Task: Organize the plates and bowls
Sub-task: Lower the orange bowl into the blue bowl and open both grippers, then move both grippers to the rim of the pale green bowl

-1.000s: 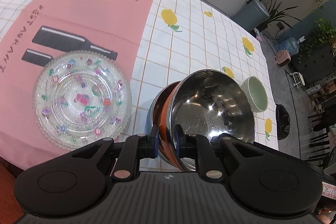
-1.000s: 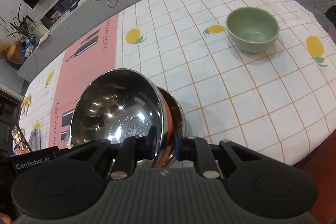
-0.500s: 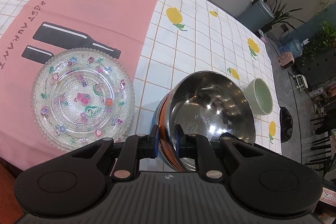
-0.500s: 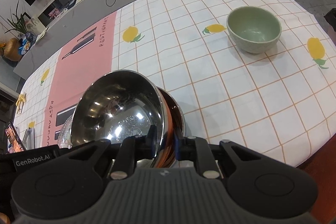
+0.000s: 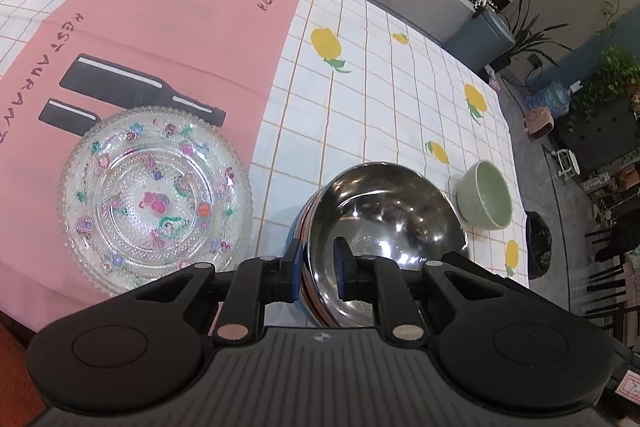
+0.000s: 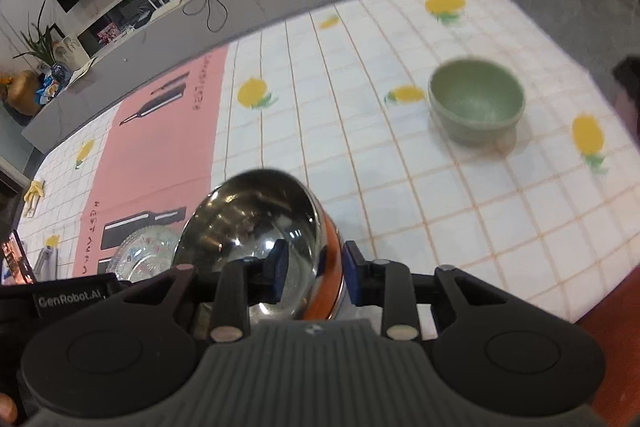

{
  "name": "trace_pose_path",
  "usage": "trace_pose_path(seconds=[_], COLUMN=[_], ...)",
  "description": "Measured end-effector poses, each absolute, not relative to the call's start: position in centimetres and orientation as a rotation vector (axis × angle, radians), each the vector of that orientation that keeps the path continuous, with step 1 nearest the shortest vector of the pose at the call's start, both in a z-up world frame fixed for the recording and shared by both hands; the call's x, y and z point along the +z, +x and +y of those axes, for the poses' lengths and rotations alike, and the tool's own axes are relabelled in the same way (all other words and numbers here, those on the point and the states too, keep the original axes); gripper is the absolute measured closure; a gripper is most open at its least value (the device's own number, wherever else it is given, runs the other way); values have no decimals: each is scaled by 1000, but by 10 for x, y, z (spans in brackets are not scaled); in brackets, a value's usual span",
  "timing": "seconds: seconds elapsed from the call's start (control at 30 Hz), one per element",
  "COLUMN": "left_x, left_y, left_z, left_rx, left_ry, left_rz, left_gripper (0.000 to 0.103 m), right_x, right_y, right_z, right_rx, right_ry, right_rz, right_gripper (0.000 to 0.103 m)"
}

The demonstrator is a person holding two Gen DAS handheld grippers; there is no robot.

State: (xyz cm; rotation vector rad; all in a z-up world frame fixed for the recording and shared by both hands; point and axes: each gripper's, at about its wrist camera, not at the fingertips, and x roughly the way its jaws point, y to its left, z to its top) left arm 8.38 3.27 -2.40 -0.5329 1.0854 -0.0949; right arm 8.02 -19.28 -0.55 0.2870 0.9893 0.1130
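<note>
We see our left gripper (image 5: 316, 269) pinching the near rim of the shiny steel bowl with the orange outer wall (image 5: 384, 215). Our right gripper (image 6: 314, 277) straddles the opposite rim, its jaws opening. The patterned clear glass plate (image 5: 154, 201) lies just left; the pale green ceramic bowl (image 6: 476, 105) sits far right.

My left gripper (image 5: 316, 269) pinches tight, angled downward. My right gripper (image 6: 314, 277), angled downward too, is opening, its pads standing apart.
</note>
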Motion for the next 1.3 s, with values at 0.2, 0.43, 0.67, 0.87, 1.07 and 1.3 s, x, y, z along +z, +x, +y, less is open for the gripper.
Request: trace_pose_path(seconds=[0.2,0.43,0.67,0.87,1.07,1.3], left_x=[-25,-29,-14,16,32,32], left_y=[86,88,84,80,93,114], left_z=[33,34,29,10,-23,-65], left_rx=[-93,-75,-54,-123,-217,-291], left_ry=[-525,-546,-451,-359,-339,-312], left_rz=[1078,1064,1000,903,906,929], left_gripper=[85,92,92,90,88,80], right_x=[-12,-21,-19,-6,9,8], right_y=[84,87,85,84,85,91], right_z=[-200,-204,-209,-217,-233,-272], right_rx=[95,88,111,136,92,-8], right_ry=[289,317,351,395,398,442], right_rz=[1003,1016,1010,974,916,878], right_gripper=[95,99,95,93,81,75])
